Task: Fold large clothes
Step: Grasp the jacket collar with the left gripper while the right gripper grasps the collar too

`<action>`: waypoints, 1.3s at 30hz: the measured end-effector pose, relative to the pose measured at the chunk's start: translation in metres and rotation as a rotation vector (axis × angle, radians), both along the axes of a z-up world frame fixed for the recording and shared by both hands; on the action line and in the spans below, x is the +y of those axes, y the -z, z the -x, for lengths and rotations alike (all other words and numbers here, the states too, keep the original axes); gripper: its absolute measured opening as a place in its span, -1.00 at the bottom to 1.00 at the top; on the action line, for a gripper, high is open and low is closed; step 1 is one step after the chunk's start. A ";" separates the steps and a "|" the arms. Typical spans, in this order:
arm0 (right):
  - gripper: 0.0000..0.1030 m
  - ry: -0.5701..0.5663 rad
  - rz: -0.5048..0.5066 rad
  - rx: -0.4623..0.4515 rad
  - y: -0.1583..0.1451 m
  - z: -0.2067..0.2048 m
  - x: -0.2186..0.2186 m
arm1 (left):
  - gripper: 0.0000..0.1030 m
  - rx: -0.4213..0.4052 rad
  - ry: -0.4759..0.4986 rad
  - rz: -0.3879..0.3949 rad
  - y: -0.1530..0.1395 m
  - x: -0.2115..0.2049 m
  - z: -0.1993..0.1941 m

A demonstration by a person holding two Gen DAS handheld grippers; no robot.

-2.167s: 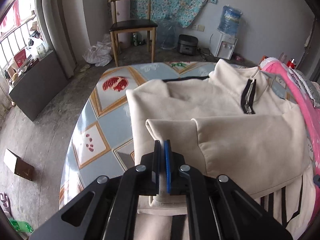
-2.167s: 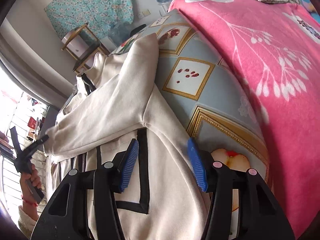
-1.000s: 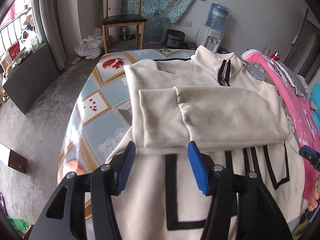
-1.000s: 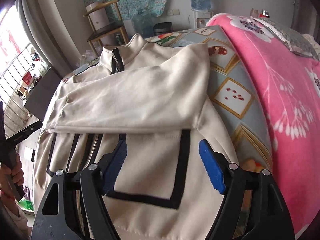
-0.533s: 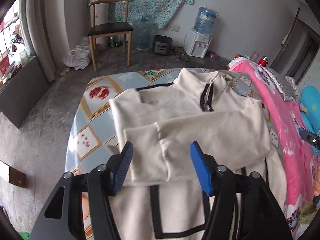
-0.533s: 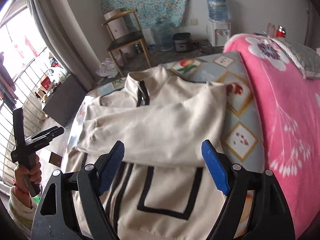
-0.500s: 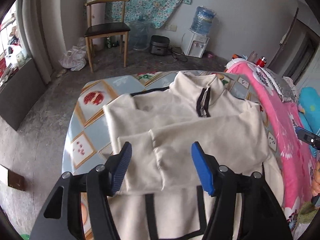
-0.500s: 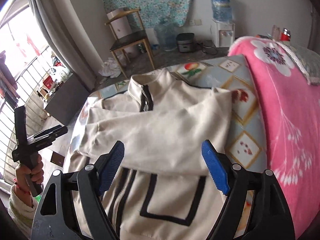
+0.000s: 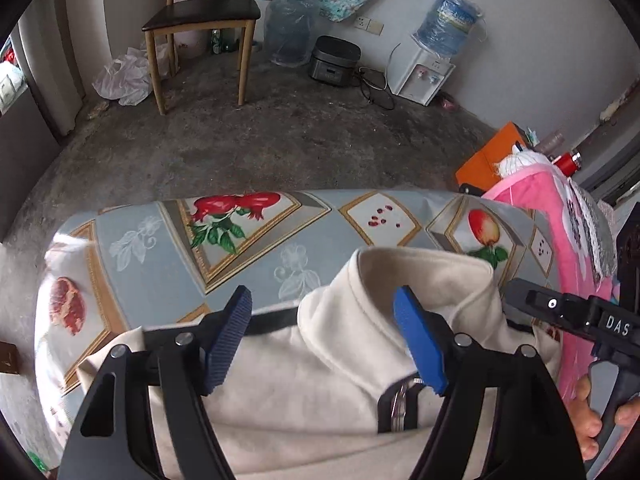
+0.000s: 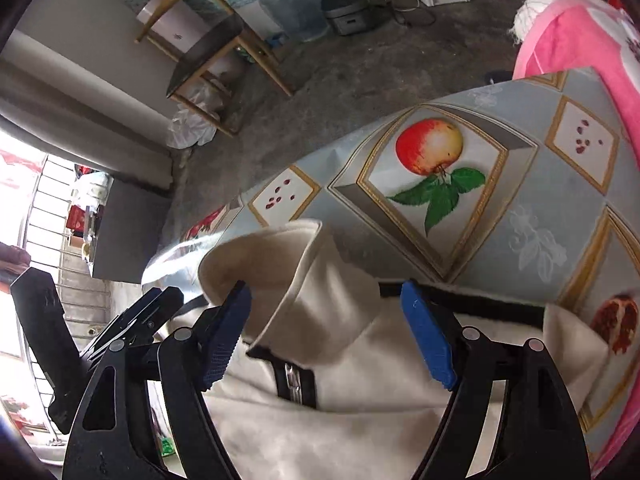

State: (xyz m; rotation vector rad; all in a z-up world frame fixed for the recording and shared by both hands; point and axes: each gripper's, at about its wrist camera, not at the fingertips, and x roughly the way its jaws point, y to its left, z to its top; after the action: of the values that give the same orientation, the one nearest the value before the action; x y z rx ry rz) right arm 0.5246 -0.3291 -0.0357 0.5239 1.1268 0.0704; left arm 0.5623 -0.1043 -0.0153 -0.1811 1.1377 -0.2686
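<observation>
A cream jacket [image 9: 320, 392] lies on the fruit-patterned desk [image 9: 168, 248], its stand-up collar [image 9: 404, 276] reaching toward the desk's far edge and its zipper pull [image 10: 294, 384] showing below. The left gripper [image 9: 324, 340] hangs over the collar, jaws just spread wider and clasping nothing. The right gripper [image 10: 330, 334] hovers over the same collar, jaws wide apart after narrowing slightly, pads clear of the cloth. A pink blanket [image 10: 588, 44] borders the desk's right edge.

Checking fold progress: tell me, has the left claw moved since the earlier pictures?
Yes. The left claw, jaws just opened wider and holding nothing, has moved from the cream jacket's folded sleeve up to its collar, nearer the table's far edge.
</observation>
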 end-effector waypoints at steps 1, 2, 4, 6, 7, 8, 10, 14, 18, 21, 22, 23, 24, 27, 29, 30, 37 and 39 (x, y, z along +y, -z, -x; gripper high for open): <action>0.44 -0.008 0.006 0.010 0.003 -0.008 0.001 | 0.40 0.012 -0.011 0.013 0.007 0.000 -0.009; 0.44 -0.018 0.010 0.026 0.008 -0.016 0.002 | 0.40 0.028 -0.018 0.013 0.013 -0.001 -0.017; 0.44 -0.040 -0.001 0.080 0.020 -0.031 0.004 | 0.36 0.059 -0.031 -0.008 0.025 -0.003 -0.029; 0.29 -0.048 0.023 0.132 0.030 -0.040 0.007 | -0.07 0.083 -0.028 -0.016 0.034 -0.008 -0.037; 0.02 -0.058 0.038 0.136 0.032 -0.042 0.008 | -0.31 0.093 -0.029 -0.007 0.036 -0.009 -0.038; -0.23 -0.063 0.050 0.131 0.030 -0.041 0.009 | -0.42 0.094 -0.023 0.011 0.036 -0.011 -0.039; -0.53 -0.093 0.055 0.098 0.023 -0.033 0.011 | -0.85 0.068 0.015 0.004 0.031 -0.016 -0.035; -0.68 -0.157 0.119 0.005 -0.005 0.000 0.019 | -0.91 -0.048 0.124 -0.074 0.005 -0.028 -0.014; -0.69 -0.269 0.207 -0.082 -0.034 0.051 0.031 | -0.91 -0.140 0.233 -0.079 -0.033 -0.020 0.032; -0.69 -0.364 0.307 -0.134 -0.043 0.103 0.047 | -0.91 -0.196 0.334 -0.101 -0.054 -0.011 0.081; -0.70 -0.390 0.336 -0.140 -0.042 0.120 0.049 | -0.91 -0.212 0.368 -0.116 -0.058 -0.007 0.101; -0.71 -0.401 0.362 -0.148 -0.039 0.134 0.052 | -0.91 -0.219 0.393 -0.127 -0.059 -0.004 0.118; -0.71 -0.408 0.386 -0.151 -0.032 0.146 0.055 | -0.91 -0.219 0.413 -0.133 -0.056 -0.002 0.136; -0.70 -0.435 0.459 -0.152 -0.007 0.170 0.065 | -0.88 -0.176 0.466 -0.119 -0.035 0.006 0.179; -0.69 -0.432 0.496 -0.127 0.012 0.181 0.066 | -0.88 -0.153 0.484 -0.086 -0.022 0.012 0.205; -0.69 -0.428 0.507 -0.118 0.021 0.186 0.068 | -0.88 -0.144 0.481 -0.058 -0.018 0.016 0.217; -0.11 -0.375 0.423 -0.113 0.028 0.215 0.055 | -0.88 -0.205 0.421 0.087 -0.030 0.043 0.238; 0.03 -0.333 0.323 -0.136 0.014 0.225 0.039 | -0.88 -0.241 0.379 0.082 -0.039 0.040 0.225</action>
State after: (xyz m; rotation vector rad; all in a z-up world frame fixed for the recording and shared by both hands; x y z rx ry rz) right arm 0.2997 -0.2896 -0.0498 0.0405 1.0568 0.2061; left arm 0.3376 -0.0638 0.0241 -0.0023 0.9159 -0.6574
